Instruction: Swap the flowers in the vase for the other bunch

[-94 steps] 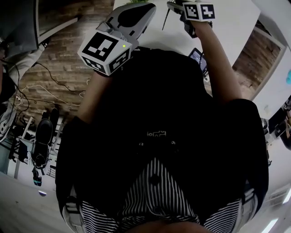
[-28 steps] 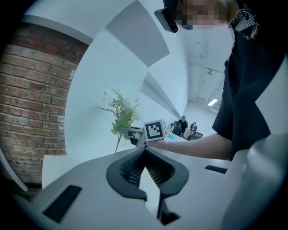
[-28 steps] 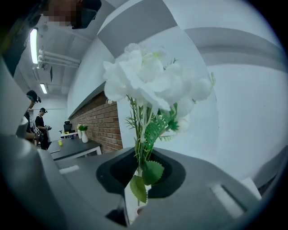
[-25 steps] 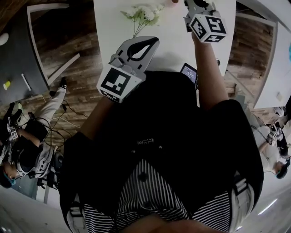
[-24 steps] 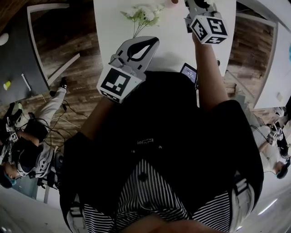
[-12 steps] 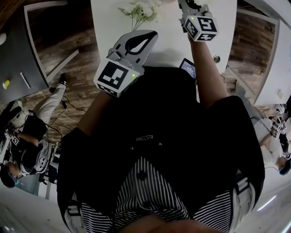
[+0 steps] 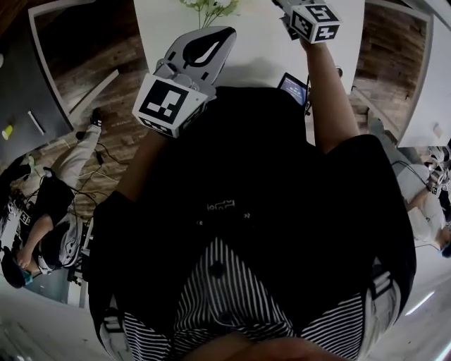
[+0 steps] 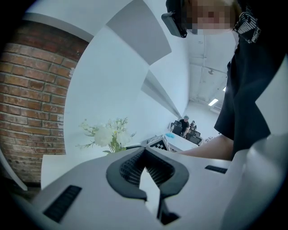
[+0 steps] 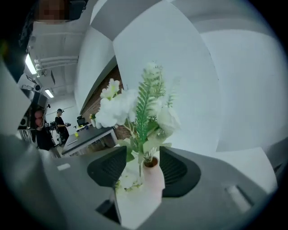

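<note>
A pink vase [image 9: 152, 176] with white flowers and a green fern [image 9: 137, 105] in it stands on the white table [image 7: 261, 53], right between my right gripper's [image 9: 143, 153] jaws. Those jaws have just been opening and stand open, clear of the vase on both sides. In the head view only the right gripper's marker cube [image 7: 315, 21] shows, at the top edge. A second white bunch [image 8: 108, 134] sits on the table ahead of my left gripper [image 8: 145, 150]. It shows again as the white bunch [image 7: 208, 5] at the head view's top edge. The left gripper [image 7: 227, 32] hovers shut and empty near the table's front edge.
A dark phone or tablet [image 7: 292, 84] lies at the table's near edge under my right arm. Small green scraps [image 9: 126, 182] lie on the table beside the vase. A brick wall [image 8: 31, 103] stands behind the table. People [image 7: 42, 211] sit on the wooden floor at left.
The right gripper has moved toward the top of the head view, its jaws now cut off by the edge. The flowers have slid to the top edge. The left gripper has stayed put.
</note>
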### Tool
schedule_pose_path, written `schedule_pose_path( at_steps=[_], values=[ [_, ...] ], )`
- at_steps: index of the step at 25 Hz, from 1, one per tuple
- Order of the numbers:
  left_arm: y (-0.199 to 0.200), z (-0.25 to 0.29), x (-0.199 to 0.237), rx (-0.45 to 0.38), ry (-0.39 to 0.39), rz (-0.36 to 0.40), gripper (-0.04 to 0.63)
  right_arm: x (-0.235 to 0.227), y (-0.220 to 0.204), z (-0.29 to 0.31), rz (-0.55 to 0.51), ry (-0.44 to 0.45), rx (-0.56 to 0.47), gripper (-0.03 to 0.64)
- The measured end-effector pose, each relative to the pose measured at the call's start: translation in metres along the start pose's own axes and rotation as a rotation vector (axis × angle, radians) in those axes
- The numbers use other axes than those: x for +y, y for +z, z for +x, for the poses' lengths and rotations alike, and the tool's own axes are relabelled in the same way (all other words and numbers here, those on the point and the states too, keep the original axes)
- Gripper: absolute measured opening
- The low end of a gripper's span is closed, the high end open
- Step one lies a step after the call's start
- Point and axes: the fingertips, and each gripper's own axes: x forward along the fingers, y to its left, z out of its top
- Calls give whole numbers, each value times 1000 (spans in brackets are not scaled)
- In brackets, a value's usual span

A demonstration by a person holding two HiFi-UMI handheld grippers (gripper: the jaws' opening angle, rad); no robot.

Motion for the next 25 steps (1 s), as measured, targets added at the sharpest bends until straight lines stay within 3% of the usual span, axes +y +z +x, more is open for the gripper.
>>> schedule_pose_path(
  at_steps=[11,13,15,20,25],
  values=[
    [-1,-8,-26,5,-32,34,7,19,-7,-61,20,-15,-4,228],
    [-2,-11,-36,1,-36,40,7,32,-5,-78,6,-10,-5,188],
    [-3,-12,-44,-5,-34,47,6,48,-2,-94,-14,11,-11,5],
    [-13,-14,-33,-36,26,55,6,100,4,-92,-40,165,-14,3],
    [-11,-18,-43,-46,-33,40,7,140,19,-112,-46,180,-31,3]
  ],
)
